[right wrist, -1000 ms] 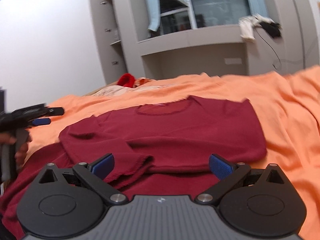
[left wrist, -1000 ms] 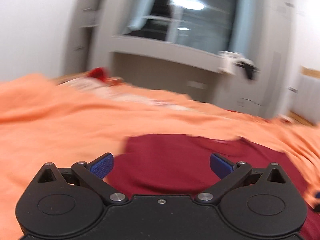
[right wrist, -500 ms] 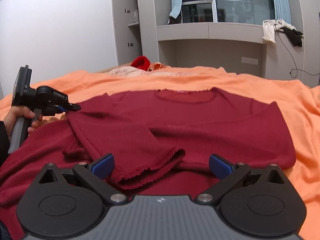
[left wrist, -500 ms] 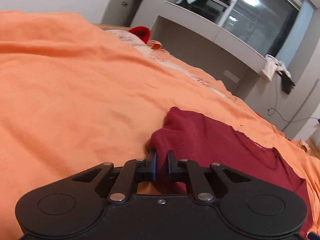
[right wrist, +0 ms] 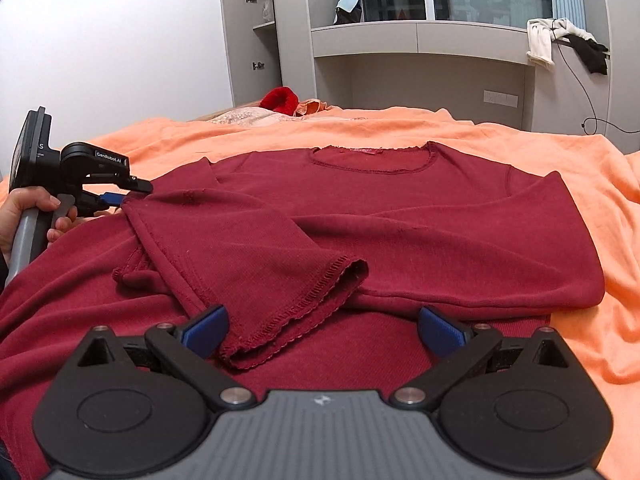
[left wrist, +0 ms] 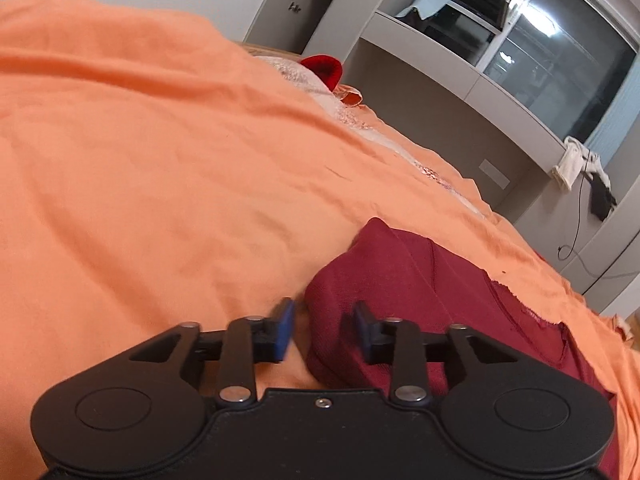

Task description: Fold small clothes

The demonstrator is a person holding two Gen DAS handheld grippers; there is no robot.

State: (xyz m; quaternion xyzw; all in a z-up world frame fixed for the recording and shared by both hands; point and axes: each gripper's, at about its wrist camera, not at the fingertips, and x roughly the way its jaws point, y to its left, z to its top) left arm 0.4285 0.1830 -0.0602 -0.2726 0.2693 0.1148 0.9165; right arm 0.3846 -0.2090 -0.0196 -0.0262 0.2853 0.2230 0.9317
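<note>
A dark red long-sleeved top [right wrist: 400, 216] lies flat on the orange bedsheet [right wrist: 580, 160], neckline at the far side. One sleeve [right wrist: 256, 264] is folded across its front. My left gripper [left wrist: 322, 330] is open, its jaws either side of the folded shoulder edge [left wrist: 360, 280] of the top; it also shows at the left of the right wrist view [right wrist: 114, 196]. My right gripper [right wrist: 320, 330] is open and empty, low over the top's near part, just behind the sleeve cuff [right wrist: 304, 312].
A red item [right wrist: 280, 100] and pale cloth [right wrist: 248, 116] lie at the bed's far end. Grey built-in shelves and a window ledge [right wrist: 420, 40] stand behind, with clothes [right wrist: 560, 44] hanging at the right.
My left gripper was shut on the shoulder fold half a second ago and has now opened. My right gripper has moved a little closer over the top, still open.
</note>
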